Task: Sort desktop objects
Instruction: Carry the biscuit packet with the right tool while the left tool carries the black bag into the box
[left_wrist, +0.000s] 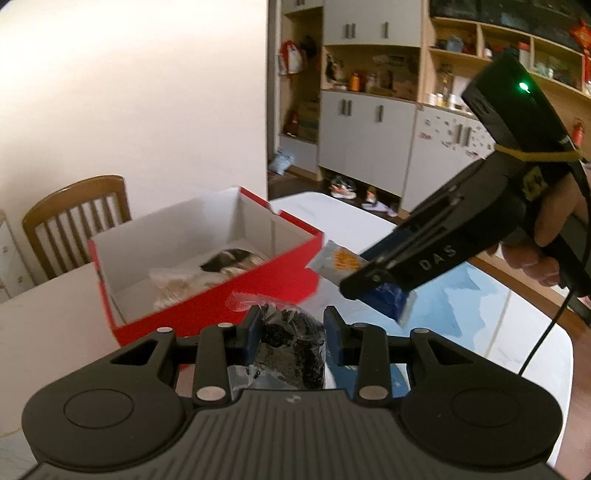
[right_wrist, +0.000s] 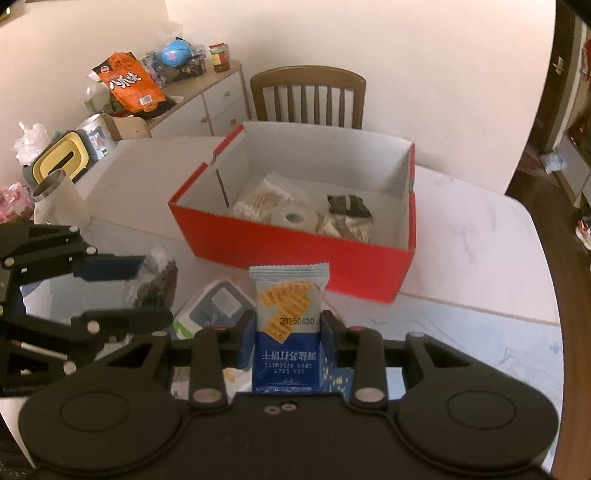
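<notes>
Right tongs (right_wrist: 288, 328) pinch a biscuit packet (right_wrist: 289, 314) above the tabletop (right_wrist: 480, 258), near the red box (right_wrist: 295, 247). Left tongs (left_wrist: 291, 332) clamp a dark clear-wrapped packet (left_wrist: 291, 347).

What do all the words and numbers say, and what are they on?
"20250430" is stamped on the biscuit packet held by the right gripper.
"SEA SALT SODA BISCUITS" is on that packet's blue end, upside down; the Chinese line by it is too blurred to read.
"DAS" is on the right gripper's body.
The orange snack bag has big Chinese characters, too blurred to read.
</notes>
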